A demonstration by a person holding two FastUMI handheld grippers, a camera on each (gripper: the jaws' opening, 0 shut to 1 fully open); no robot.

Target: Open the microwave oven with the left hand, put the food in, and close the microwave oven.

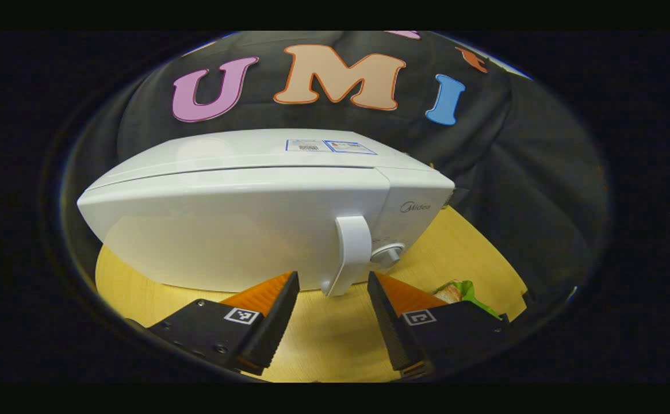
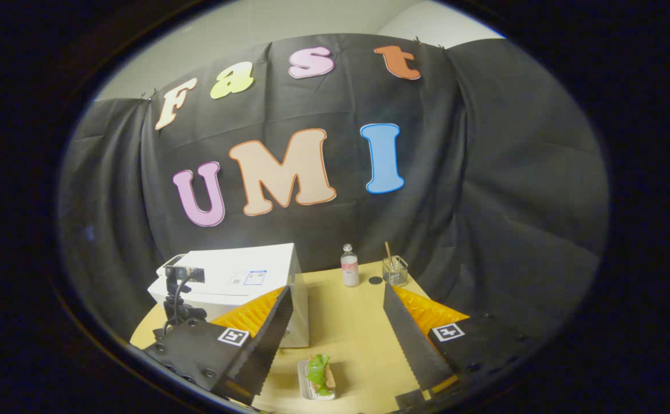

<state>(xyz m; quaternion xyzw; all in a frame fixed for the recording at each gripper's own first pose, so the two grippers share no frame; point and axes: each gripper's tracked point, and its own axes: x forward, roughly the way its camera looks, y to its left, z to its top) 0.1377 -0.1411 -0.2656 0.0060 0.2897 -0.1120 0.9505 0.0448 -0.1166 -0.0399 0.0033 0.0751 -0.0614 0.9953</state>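
The white microwave [image 1: 242, 224] stands on the wooden table [image 1: 323, 345] with its door closed. Its white handle [image 1: 351, 250] hangs just ahead of my left gripper [image 1: 333, 278], which is open with nothing between its fingers. A knob [image 1: 389, 255] sits right of the handle. The food, a sandwich with green lettuce [image 1: 460, 290], lies to the right. In the right gripper view the food [image 2: 318, 372] rests on a small white plate [image 2: 306, 386] in front of the microwave [image 2: 242, 276]. My right gripper [image 2: 337, 290] hovers open above it, holding nothing. The left gripper's body [image 2: 178, 299] shows at the microwave's front.
At the back of the table [image 2: 358, 328] stand a small bottle [image 2: 349, 270] and a glass holding a stick [image 2: 395, 270], with a small dark disc [image 2: 375, 280] between them. Black cloth closes the booth behind and to the sides.
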